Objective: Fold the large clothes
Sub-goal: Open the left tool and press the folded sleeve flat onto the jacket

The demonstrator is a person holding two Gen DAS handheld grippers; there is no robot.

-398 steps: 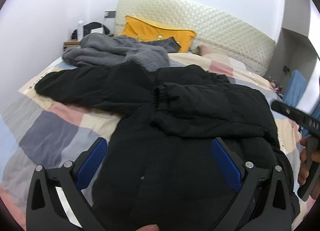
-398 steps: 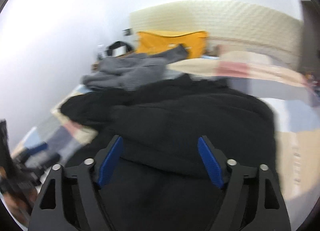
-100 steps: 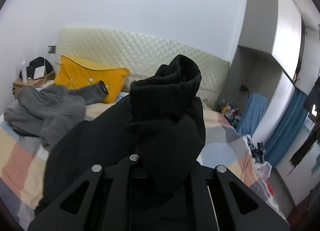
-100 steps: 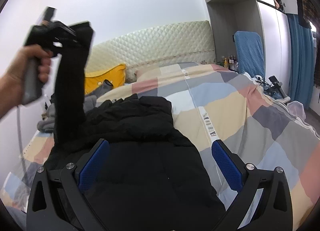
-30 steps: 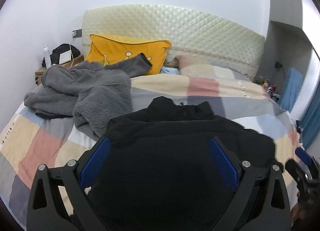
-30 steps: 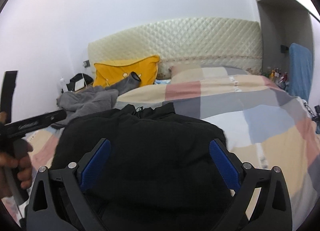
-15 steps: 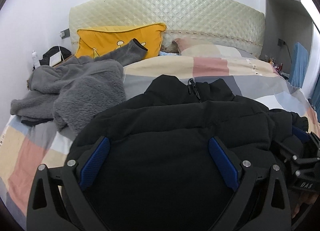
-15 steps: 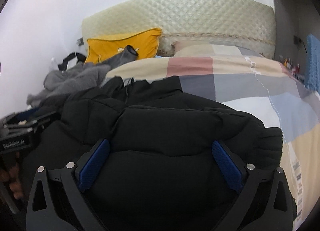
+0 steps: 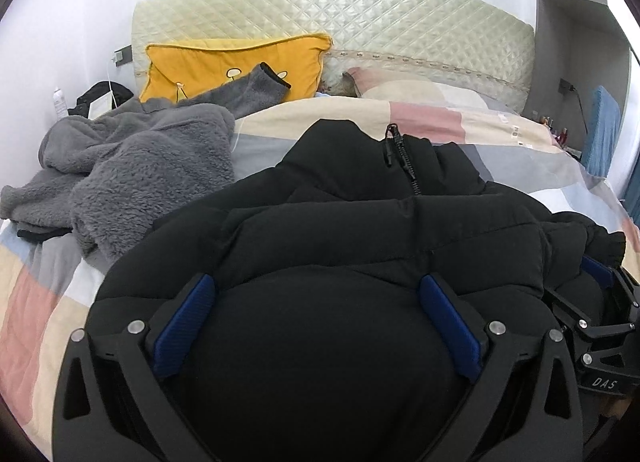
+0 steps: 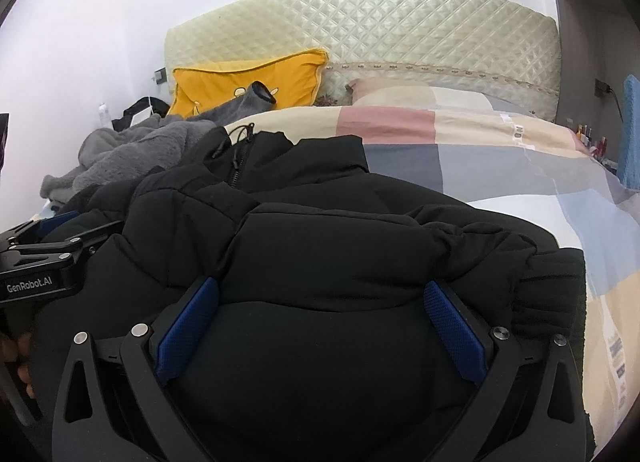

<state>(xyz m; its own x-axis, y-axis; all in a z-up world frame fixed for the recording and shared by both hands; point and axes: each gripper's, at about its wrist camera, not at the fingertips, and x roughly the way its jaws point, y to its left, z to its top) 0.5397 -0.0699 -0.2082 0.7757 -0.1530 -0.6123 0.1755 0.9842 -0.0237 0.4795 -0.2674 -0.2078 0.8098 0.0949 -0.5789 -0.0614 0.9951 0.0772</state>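
Matt black puffer jacket (image 9: pixel 360 246), fluffy grey fleece (image 9: pixel 132 166), glossy quilted headboard (image 9: pixel 360 18).

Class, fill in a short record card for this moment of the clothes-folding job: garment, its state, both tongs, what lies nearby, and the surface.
garment: black padded jacket, zip at its collar
state: bundled in a bulky fold on the bed
left tongs: open, over the jacket
right tongs: open, over the jacket
nearby: grey fleece garment, left of the jacket; yellow cushion against the quilted cream headboard
surface: pastel checked bedcover
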